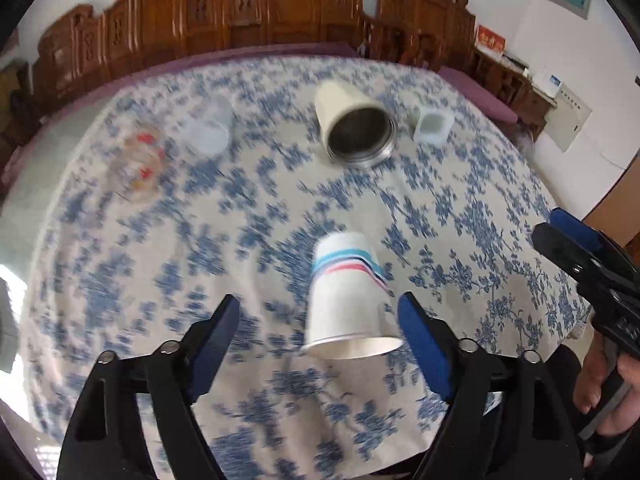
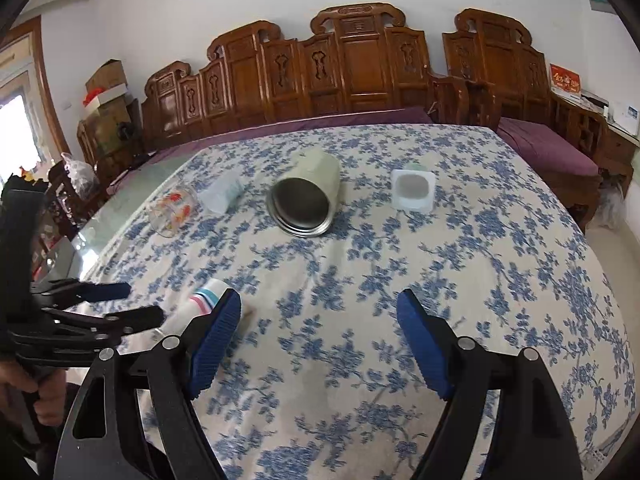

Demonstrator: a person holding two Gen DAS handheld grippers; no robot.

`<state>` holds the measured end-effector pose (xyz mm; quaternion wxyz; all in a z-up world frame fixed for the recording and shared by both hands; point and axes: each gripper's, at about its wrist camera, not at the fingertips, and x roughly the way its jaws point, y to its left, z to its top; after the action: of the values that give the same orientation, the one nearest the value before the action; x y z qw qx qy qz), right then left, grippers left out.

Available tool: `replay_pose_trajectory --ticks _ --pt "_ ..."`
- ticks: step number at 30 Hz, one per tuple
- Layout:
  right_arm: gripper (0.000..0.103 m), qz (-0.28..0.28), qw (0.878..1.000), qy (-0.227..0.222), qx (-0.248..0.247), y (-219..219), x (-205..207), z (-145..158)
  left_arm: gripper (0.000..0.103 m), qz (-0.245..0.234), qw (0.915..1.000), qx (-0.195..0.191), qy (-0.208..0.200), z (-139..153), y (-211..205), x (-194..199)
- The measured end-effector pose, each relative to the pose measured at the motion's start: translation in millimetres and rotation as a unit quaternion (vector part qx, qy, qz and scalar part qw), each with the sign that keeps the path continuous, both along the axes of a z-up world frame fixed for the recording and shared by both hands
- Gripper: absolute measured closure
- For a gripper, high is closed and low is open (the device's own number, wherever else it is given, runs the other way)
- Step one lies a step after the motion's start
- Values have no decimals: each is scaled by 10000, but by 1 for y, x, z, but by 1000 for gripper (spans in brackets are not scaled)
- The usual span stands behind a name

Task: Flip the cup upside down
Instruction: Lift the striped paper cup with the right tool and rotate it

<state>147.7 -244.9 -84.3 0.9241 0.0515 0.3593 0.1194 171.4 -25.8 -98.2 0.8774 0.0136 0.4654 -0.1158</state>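
The left gripper (image 1: 320,316) is spread wide, its blue pads clear of a white paper cup with blue and pink stripes (image 1: 347,300), which sits mouth-down between them on the blue-flowered tablecloth (image 1: 256,216). The right gripper (image 2: 320,312) is spread too, holding nothing. At twelve o'clock lies a cream metal-lined tumbler (image 1: 352,126). No lettering is legible.

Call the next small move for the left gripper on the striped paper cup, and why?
Probably ease the left gripper forward and close on the paper cup. The cup lies on its side on the tablecloth, mouth toward the camera, between wide-open fingers, nearer the right one; contact is unclear through motion blur. The right gripper is open, off to the side.
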Motion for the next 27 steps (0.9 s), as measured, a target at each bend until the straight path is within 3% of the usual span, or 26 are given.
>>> replay_pose_trajectory --ticks 3,5,13,20,23,27 --pt "21 168 9998 66 80 17 5 4 18 124 9993 173 -313 16 17 -10" --pt "21 273 9995 129 124 29 9 5 10 248 9981 223 -519 25 31 -17" --pt "29 569 9948 729 430 72 39 -9 8 693 9885 369 -1293 49 84 -39" --pt "29 533 9848 1541 598 98 70 -38 8 966 9843 338 -1436 42 110 -43" --pt "29 464 9773 1946 698 104 81 -56 8 1013 9867 176 -1262 33 121 -37" --pt "29 329 9703 2273 765 108 91 -70 8 1024 9866 356 -1217 25 124 -34"
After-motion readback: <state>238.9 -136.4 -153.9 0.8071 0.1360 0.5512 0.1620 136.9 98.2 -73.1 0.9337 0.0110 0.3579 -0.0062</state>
